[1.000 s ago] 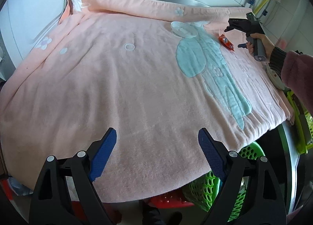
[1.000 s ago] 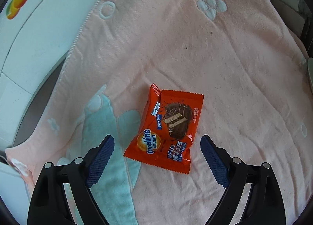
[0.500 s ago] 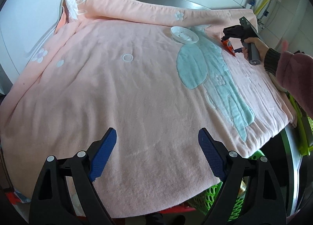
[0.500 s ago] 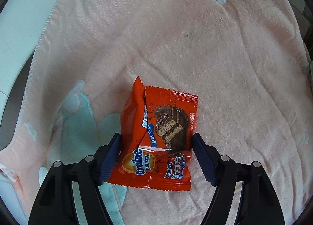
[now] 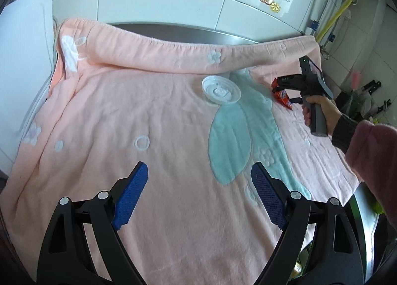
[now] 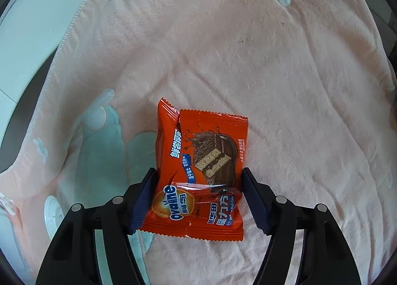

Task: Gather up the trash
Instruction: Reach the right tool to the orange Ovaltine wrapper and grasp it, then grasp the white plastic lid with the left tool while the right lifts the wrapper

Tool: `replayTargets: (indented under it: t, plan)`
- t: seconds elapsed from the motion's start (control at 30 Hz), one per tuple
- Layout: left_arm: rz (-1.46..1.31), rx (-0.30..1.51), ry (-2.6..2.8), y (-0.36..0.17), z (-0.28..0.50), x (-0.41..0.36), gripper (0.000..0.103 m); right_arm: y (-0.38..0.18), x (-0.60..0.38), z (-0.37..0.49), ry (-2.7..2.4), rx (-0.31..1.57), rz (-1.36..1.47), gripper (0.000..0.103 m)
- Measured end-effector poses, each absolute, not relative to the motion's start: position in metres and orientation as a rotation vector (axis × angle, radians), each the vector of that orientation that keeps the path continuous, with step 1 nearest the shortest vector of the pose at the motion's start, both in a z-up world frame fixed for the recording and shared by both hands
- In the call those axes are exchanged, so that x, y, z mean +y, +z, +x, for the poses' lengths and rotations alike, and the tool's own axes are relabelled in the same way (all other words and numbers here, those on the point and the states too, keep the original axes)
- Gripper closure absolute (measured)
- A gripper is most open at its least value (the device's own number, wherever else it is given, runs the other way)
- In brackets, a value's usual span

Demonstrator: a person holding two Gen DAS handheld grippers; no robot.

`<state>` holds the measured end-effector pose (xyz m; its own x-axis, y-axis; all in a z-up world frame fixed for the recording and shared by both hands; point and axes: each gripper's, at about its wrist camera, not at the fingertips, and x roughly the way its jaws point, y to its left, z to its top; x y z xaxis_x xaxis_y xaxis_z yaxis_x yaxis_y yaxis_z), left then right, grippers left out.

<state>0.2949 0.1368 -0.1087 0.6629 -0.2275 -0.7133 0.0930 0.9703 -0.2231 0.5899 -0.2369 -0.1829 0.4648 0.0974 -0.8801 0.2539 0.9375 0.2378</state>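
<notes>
One orange snack wrapper (image 6: 198,176) sits between the pads of the right gripper (image 6: 198,200), whose jaws have just been closing and now press its two side edges.

Two grippers, one wrapper, one clear plastic lid (image 5: 220,89), all over a pink blanket (image 5: 153,116). The left gripper (image 5: 198,198) hovers with jaws wide and nothing between them, well apart from both. Only the left wrist view shows the hand (image 5: 320,109) on the right gripper's handle, the tiled wall and the blanket's far rolled edge; its middle lies bare. The right wrist view alone shows the wrapper's print.

Home kitchen: tiled wall (image 5: 161,0), knives (image 5: 372,86).
</notes>
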Motion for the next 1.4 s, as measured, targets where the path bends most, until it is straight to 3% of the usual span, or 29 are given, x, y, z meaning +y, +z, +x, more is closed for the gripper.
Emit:
replayTargets:
  t: [0.23,0.4,0.6,0.83,1.4]
  plan:
    - [-0.127,0.828,-0.208,-0.105,0.362,0.121,0.019,-0.16,-0.232,0.538,0.011,1.047,0.34,0.04]
    - [0.008,0.846,-0.28,-0.114,0.411,0.084,0.006,-0.133,-0.23,0.485,0.112,0.994,0.302,0.04]
    - [0.174,0.859,-0.31,-0.133,0.462,0.046,0.005,-0.108,-0.223,0.424,0.187,0.95,0.245,0.04]
    - [0.31,0.878,-0.385,-0.156,0.5,0.019,0.005,-0.109,-0.227,0.359,0.225,0.946,0.232,0.04]
    - [0.316,0.927,-0.43,-0.186,0.551,0.001,0.005,-0.122,-0.227,0.273,0.218,0.981,0.216,0.04]
